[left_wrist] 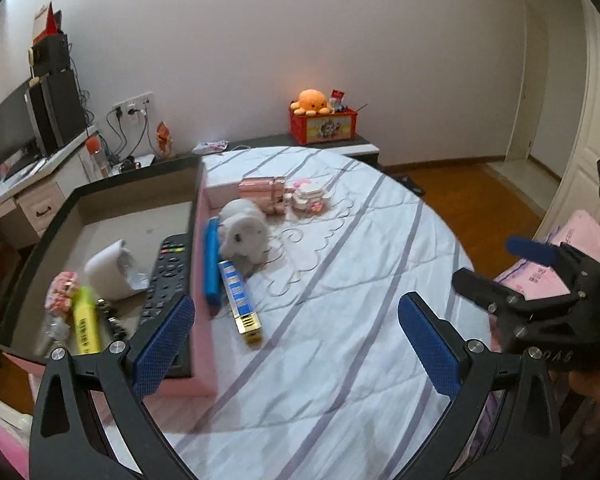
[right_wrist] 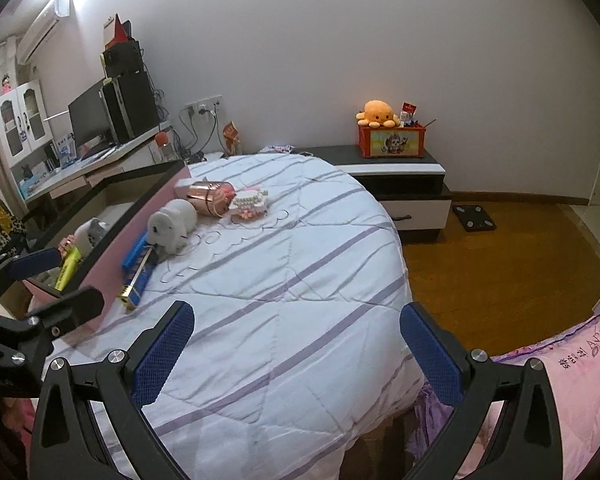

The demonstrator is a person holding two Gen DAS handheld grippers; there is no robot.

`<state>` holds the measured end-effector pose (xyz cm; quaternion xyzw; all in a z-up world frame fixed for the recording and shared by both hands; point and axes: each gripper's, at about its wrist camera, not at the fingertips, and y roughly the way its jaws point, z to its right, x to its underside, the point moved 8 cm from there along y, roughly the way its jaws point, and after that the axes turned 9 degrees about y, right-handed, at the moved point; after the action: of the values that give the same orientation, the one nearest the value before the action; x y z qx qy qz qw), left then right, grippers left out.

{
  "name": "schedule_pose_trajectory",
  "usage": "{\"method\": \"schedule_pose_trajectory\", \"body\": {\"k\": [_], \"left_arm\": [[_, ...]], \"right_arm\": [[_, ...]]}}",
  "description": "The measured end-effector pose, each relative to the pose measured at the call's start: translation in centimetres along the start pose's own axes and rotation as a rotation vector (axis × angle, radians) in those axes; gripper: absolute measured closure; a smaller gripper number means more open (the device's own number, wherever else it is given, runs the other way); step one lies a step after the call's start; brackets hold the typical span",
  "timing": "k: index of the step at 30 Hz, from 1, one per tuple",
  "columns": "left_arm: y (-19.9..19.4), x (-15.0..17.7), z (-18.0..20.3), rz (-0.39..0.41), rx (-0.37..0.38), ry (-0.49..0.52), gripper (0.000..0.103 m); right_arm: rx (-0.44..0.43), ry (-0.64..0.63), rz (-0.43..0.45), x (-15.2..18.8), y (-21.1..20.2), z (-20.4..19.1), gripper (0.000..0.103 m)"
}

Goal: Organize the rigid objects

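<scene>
Both tongs spread, empty: left gripper (left_wrist: 296, 344), right gripper (right_wrist: 296, 354). You're between picks. Next: harmonica (left_wrist: 241, 302) just beside box (left_wrist: 202, 216); approach lengthwise.

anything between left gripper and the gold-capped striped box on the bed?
Nothing: in the left wrist view only bare striped quilt separates the open left gripper from the striped box.

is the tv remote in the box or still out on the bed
In the box. The black remote lies on the box floor against its pink side wall, beside the yellow highlighter.
</scene>
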<state>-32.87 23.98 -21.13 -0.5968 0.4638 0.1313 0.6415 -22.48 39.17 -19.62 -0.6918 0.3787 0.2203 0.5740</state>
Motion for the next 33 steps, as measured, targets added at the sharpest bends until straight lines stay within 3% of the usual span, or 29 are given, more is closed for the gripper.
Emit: {"method": "schedule_pose_trajectory", "body": {"k": [3, 8, 12, 22, 27, 33], "left_arm": [[1.7, 0.4, 1.1, -0.038, 0.008, 0.014, 0.016], [4.6, 1.6, 1.3, -0.121, 0.000, -0.003, 0.016], [5.9, 1.9, 0.2, -0.163, -0.106, 0.004, 0.016], [7.9, 1.4, 0.2, -0.208, -0.217, 0.019, 0.016], [8.0, 1.3, -0.5, -0.211, -0.278, -0.044, 0.016], [8.0, 1.2, -1.0, -0.212, -0.325, -0.150, 0.008]], "right_arm": [[0.005, 0.002, -0.014, 0.2, 0.6, 0.8, 0.000], [0.005, 0.007, -0.039, 0.3, 1.8, 1.7, 0.000], [-0.007, 0.003, -0.067, 0.4, 3.4, 1.6, 0.000], [-0.041, -0.033, -0.125, 0.6, 6.1, 0.9, 0.000], [-0.053, -0.045, -0.141, 0.6, 6.6, 0.9, 0.000], [-0.061, -0.076, -0.168, 0.7, 6.6, 0.8, 0.000]]}}
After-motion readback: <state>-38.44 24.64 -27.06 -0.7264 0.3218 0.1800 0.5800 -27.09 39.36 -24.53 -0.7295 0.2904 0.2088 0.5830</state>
